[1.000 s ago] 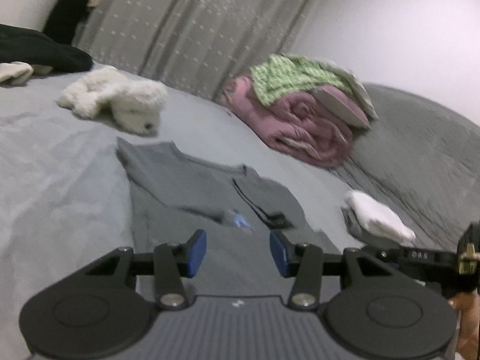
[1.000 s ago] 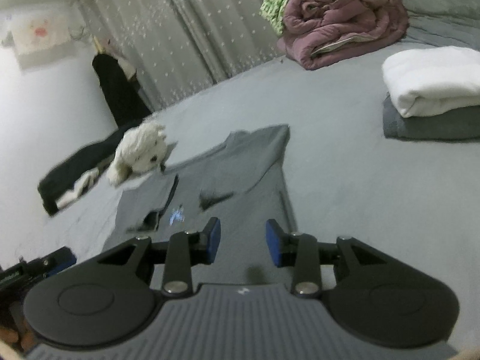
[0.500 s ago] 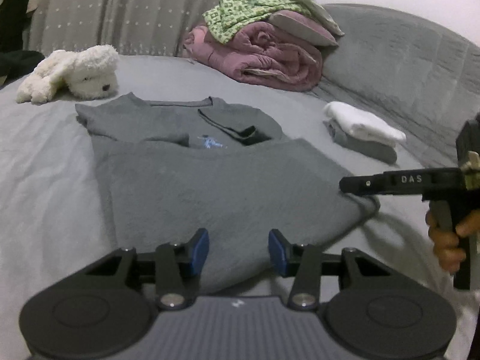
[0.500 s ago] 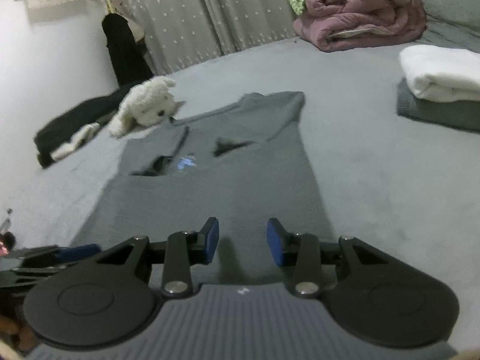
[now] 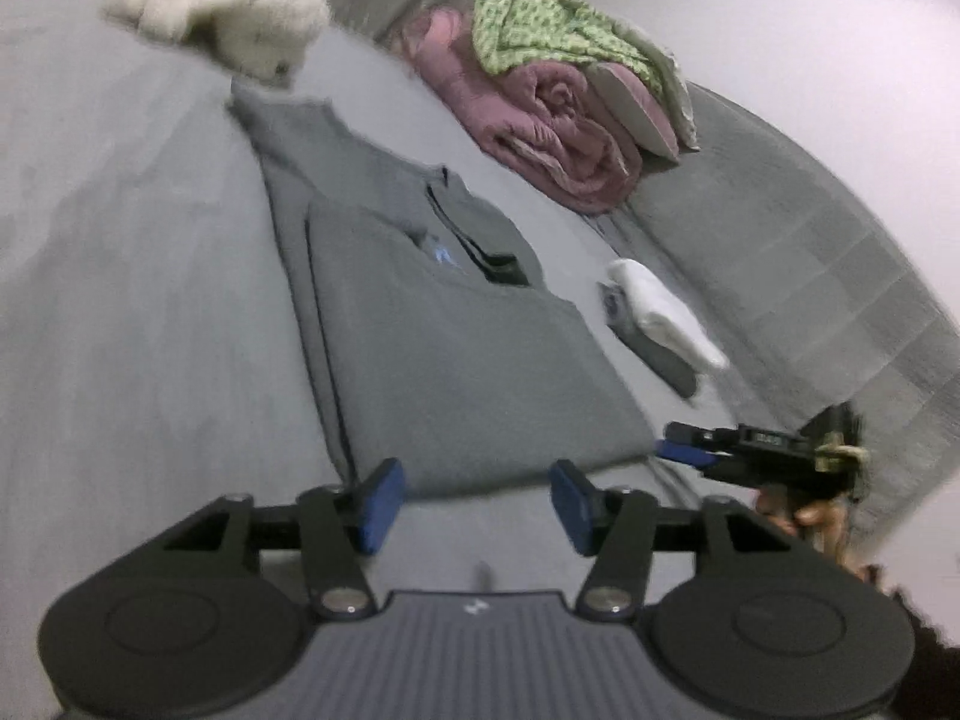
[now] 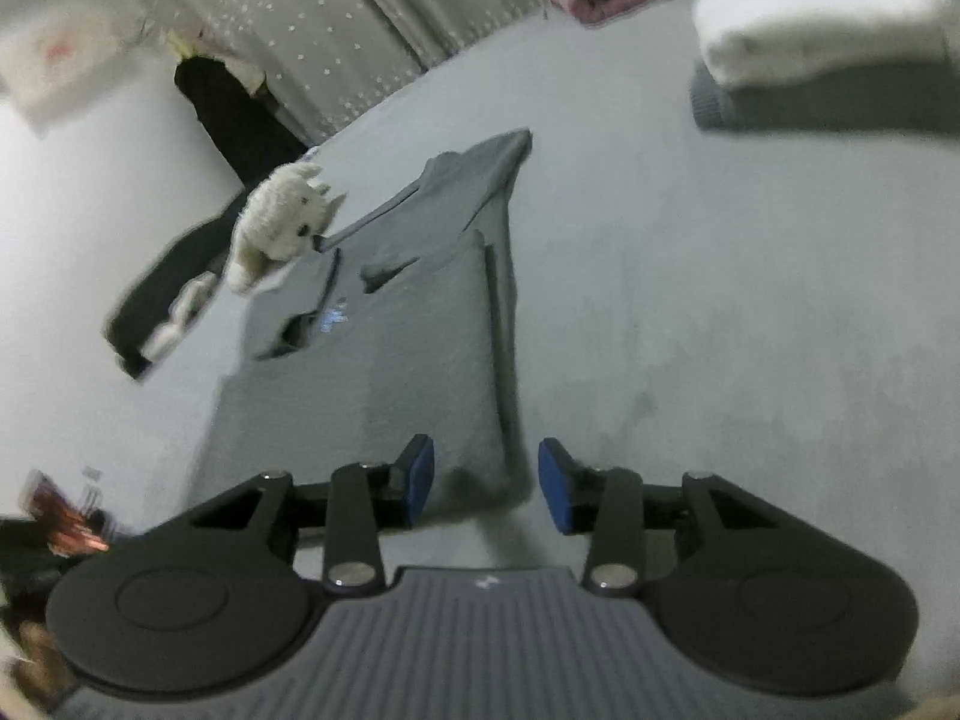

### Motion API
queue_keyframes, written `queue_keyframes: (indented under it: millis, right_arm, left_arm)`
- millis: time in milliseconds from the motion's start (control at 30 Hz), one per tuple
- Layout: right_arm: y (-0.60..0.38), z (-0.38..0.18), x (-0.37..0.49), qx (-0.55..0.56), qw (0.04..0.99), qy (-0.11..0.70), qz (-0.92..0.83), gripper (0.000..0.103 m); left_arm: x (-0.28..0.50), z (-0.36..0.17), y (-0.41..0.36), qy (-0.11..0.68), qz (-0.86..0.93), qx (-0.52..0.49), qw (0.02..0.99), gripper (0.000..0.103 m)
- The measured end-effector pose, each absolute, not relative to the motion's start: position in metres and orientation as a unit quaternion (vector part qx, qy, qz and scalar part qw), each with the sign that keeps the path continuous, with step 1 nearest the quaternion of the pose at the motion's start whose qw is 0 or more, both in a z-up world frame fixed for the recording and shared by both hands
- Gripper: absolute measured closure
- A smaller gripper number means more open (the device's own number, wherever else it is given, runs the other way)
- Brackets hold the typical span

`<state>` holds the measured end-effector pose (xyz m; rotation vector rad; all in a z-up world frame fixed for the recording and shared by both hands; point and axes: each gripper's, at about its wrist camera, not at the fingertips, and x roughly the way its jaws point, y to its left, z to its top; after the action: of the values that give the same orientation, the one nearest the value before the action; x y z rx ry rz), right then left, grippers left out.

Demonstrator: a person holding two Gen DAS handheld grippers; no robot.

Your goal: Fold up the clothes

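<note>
Both jaws, blue-padded, have just been opening and grip nothing above the soft, rectangular-folded grey shirt (image 5: 456, 354).

I see wide bed with pale grey fleece cover (image 5: 132, 276), surface smooth. Half-folded grey knit T-shirt (image 5: 456, 348) lies flat mid-bed, collar toward far end. Cream plush toy dog (image 5: 240, 18) sits just beyond shirt's far sleeve. Rolled pink blanket (image 5: 552, 144) rests near far corner, beside darker grey headboard cushion (image 5: 810, 252). Small stack of folded clothes, white piece over dark grey one (image 6: 828, 66), lies well apart from shirt. Black garment (image 6: 174, 294) lies at opposite edge, past toy. Frames blurred, finer detail unclear to me.
</note>
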<state>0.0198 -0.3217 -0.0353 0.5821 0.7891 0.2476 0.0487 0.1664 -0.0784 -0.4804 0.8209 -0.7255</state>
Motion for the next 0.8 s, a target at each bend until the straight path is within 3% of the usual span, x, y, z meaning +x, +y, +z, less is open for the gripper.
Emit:
queue_keyframes:
  millis: [167,333,600,800]
  right_arm:
    - [-0.335,-0.04,0.018,0.333,0.827,0.435,0.127,0.05]
    - [-0.342,-0.05,0.022,0.389,0.795,0.444,0.139,0.049]
    - [-0.34,-0.058,0.04,0.413,0.781,0.441,0.161,0.049]
    - [-0.334,-0.06,0.049,0.414,0.784,0.433,0.167,0.049]
  left_arm:
    - [0.058,-0.093,0.177,0.439,-0.342,-0.28,0.782,0.035]
    - [0.064,-0.109,0.183,0.449,-0.335,-0.341,0.755,0.035]
    - [0.067,-0.112,0.175,0.425,-0.332,-0.351,0.766,0.036]
    - [0.076,-0.115,0.178,0.417,-0.327,-0.368,0.764,0.043]
